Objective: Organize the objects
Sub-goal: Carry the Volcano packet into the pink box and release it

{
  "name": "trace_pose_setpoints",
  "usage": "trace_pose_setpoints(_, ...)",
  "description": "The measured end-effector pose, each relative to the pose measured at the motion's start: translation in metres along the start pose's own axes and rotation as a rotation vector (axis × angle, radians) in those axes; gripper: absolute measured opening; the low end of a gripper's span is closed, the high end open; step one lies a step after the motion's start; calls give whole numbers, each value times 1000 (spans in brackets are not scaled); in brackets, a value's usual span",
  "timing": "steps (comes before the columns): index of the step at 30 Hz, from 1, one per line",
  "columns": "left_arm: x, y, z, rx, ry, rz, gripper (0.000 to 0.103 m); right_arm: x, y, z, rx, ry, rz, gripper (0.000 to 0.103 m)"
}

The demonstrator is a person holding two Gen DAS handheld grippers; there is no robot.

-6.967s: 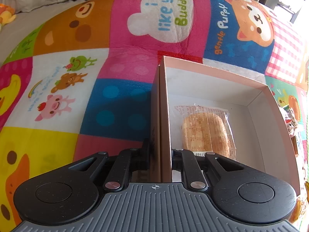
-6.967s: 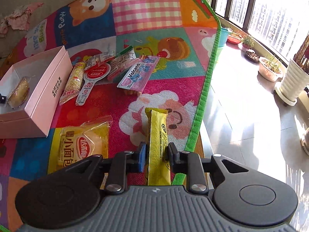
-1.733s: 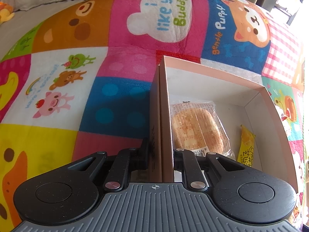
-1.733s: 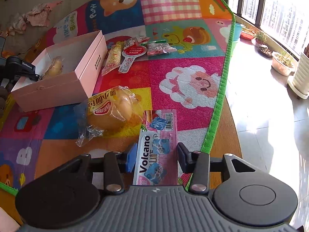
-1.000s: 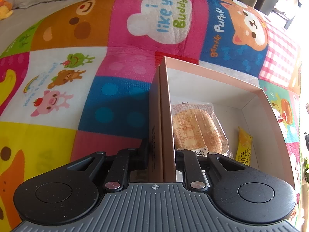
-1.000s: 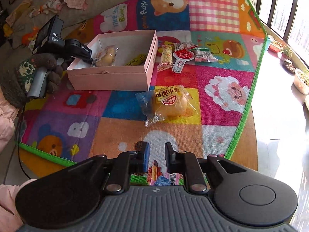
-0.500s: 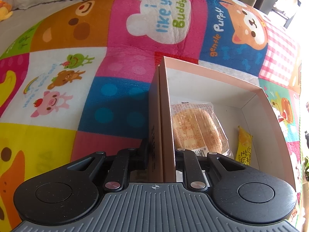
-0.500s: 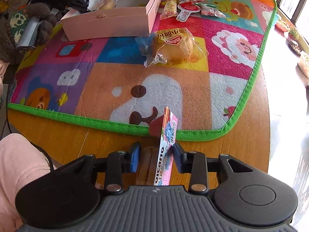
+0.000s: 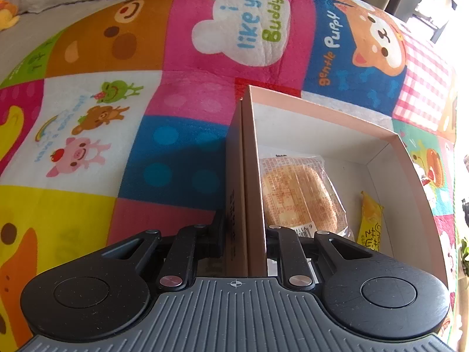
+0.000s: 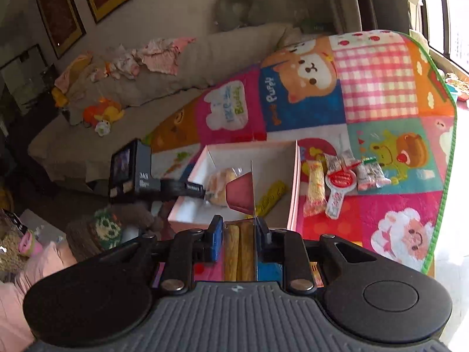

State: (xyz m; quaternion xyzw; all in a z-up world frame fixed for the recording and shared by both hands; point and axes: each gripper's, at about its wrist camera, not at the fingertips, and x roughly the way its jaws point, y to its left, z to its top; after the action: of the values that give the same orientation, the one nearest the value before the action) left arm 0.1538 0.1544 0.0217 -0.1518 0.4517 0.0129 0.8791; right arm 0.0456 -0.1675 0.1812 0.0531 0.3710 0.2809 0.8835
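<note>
A: So what's the left gripper [image 9: 245, 234] doing?

B: It's pinching the side wall of the pink box [image 9: 322, 111] on the play mat [image 9: 88, 117]. A wrapped bread [image 9: 299, 193] and a yellow bar [image 9: 370, 223] are lying inside it.

A: And the right gripper [image 10: 239, 236]?

B: It's clamped on the pink snack pack [image 10: 244, 192], held edge-on above the box. Loose snack packets [image 10: 340, 179] sit just right of the box.

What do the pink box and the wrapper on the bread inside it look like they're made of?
Pink box: apparently matte cardboard, with thin, stiff walls, crisp folded corners and no shine. Bread wrapper: likely thin clear plastic film, glossy and crinkled, with the golden bread visible through its printed text.
</note>
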Motion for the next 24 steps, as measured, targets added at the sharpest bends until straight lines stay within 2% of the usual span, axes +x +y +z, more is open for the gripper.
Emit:
trace_pose_setpoints(3,0,0,0,-5,2,3,19,29,2,37,50,-56,23,23)
trace_pose_setpoints(5,0,0,0,-13,2,5,19,59,2,54,105,-37,27,29)
trace_pose_setpoints(6,0,1,0,-15,2,5,19,75,1,60,127,-21,36,38)
trace_pose_setpoints(7,0,1,0,-16,2,3,20,87,2,64,134,-16,35,38)
trace_pose_setpoints(9,0,1,1,-15,5,-2,20,99,1,66,114,-26,2,38)
trace_pose_setpoints(12,0,1,2,-13,11,-2,20,99,-12,65,103,-49,-34,47)
trace_pose_setpoints(13,0,0,2,-13,12,-1,20,95,-21,64,95,-65,-66,52)
trace_pose_setpoints(16,0,2,2,-19,14,-12,20,91,-47,56,25,-83,-173,55)
trace_pose_setpoints(18,0,4,2,-24,17,-15,20,101,-62,48,-35,-33,-247,55)
trace_pose_setpoints(20,-1,3,2,-24,21,-9,20,118,-78,40,-63,44,-277,53)
trace_pose_setpoints(22,-1,3,2,-21,25,-6,20,138,-94,35,-48,129,-247,43)
trace_pose_setpoints(24,-1,3,3,-21,27,-6,20,157,-110,33,29,187,-178,42)
